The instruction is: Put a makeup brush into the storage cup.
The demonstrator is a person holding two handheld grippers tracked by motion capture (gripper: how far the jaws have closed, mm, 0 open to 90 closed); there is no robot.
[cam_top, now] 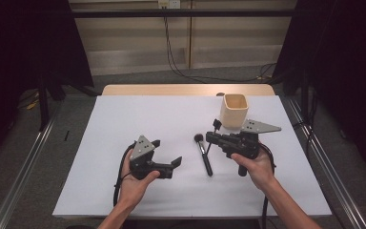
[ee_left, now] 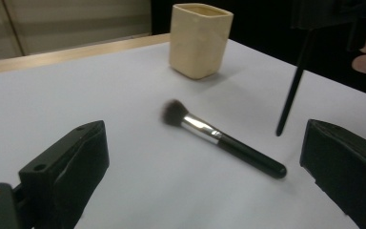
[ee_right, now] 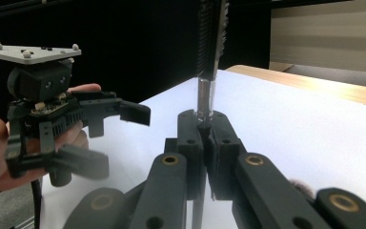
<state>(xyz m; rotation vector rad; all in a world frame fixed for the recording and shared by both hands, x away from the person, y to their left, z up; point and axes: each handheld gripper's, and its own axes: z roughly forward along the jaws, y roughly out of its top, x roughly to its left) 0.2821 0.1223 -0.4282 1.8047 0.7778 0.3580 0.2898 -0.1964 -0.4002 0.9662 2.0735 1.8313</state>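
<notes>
a round makeup brush (cam_top: 203, 153) with a dark fluffy head, silver collar and black handle lies flat on the white table (cam_top: 124, 124), head toward the far side. a second, thinner brush (cam_top: 213, 135) with a black stick handle is pinched upright in the right gripper (cam_top: 210, 138), its tip just above the table. a cream square cup (cam_top: 234, 110) stands upright near the far edge.
</notes>
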